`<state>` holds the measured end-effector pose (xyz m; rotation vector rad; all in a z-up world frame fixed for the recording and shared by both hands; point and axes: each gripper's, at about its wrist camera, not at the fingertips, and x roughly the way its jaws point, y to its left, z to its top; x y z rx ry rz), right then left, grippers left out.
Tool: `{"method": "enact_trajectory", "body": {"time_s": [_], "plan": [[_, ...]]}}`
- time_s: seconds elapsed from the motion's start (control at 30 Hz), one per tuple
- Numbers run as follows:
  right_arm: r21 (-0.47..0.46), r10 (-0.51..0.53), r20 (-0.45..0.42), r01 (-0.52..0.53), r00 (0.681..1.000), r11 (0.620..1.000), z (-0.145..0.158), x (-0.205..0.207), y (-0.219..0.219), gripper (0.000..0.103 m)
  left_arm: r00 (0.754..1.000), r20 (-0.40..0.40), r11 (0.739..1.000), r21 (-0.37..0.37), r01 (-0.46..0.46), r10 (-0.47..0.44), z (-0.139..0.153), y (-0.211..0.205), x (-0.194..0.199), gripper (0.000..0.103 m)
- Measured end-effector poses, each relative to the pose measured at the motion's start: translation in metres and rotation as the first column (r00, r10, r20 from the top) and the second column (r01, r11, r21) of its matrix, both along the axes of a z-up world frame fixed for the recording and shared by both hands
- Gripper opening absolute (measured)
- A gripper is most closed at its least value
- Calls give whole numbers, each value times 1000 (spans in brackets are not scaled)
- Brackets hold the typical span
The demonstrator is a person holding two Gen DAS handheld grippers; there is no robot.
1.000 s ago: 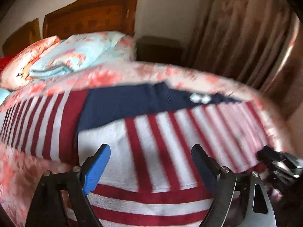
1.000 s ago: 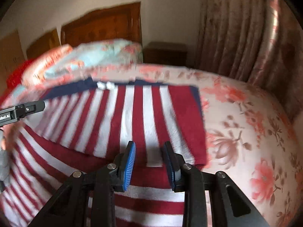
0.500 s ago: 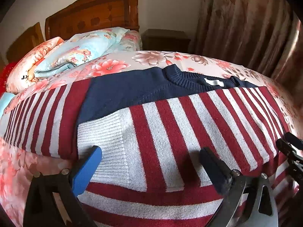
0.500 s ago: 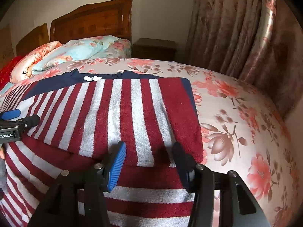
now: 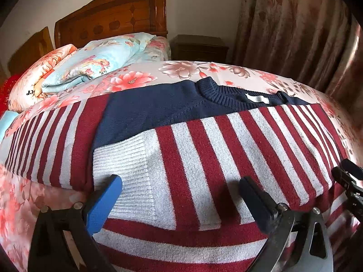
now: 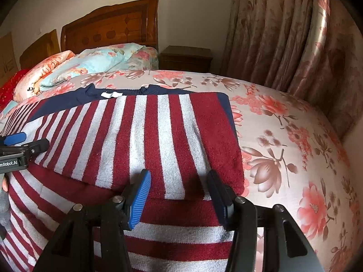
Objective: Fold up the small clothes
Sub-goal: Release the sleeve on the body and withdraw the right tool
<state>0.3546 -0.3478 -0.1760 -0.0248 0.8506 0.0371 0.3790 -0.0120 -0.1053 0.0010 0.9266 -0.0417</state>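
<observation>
Sweater (image 5: 204, 149) — a knit one in red and grey stripes with a navy top part and navy collar (image 5: 226, 95) — is seen spread across a bed covered by a flowered bedspread (image 6: 283, 136). A small white label (image 5: 257, 99) is sewn inside the collar. One sleeve, ending in a grey ribbed cuff (image 5: 127, 174), has been laid across the chest, so its stripes run up and down while the stripes of the body below run crosswise. The other sleeve (image 5: 50, 140) is stretched out flat toward the left edge of the left wrist view.

The left gripper (image 5: 180, 200) is held just above the folded sleeve with its fingers spread wide; nothing is pinched between them, and the blue pad sits by the cuff. The right gripper (image 6: 179, 196) is held over the near edge of the same folded sleeve, close to the sweater's side — its jaws are parted about halfway and no cloth is gripped. Whether the fingertips rest on the knit cannot be told.

Folded bedding (image 5: 95, 63) in pale blue and a pillow (image 5: 34, 77) are piled at the head of the bed, in front of a wooden headboard (image 5: 113, 15). A dark nightstand (image 6: 186, 56) and long flowered curtains (image 6: 283, 34) are seen beyond.
</observation>
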Motion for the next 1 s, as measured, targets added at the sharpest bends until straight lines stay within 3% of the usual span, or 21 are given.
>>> {"method": "enact_trajectory", "body": {"time_s": [0.67,0.93,1.0], "plan": [[18,3,0,-3,1000,1000,0,0,-2,53,1000,8,1000,-14,-12,12,0,2,-3,103],[25,9,0,-9,1000,1000,-1,-1,-3,53,1000,25,997,-73,-17,19,2,8,-6,103],[25,9,0,-9,1000,1000,-1,-1,-3,53,999,42,992,-123,-22,27,6,15,-10,103]]}}
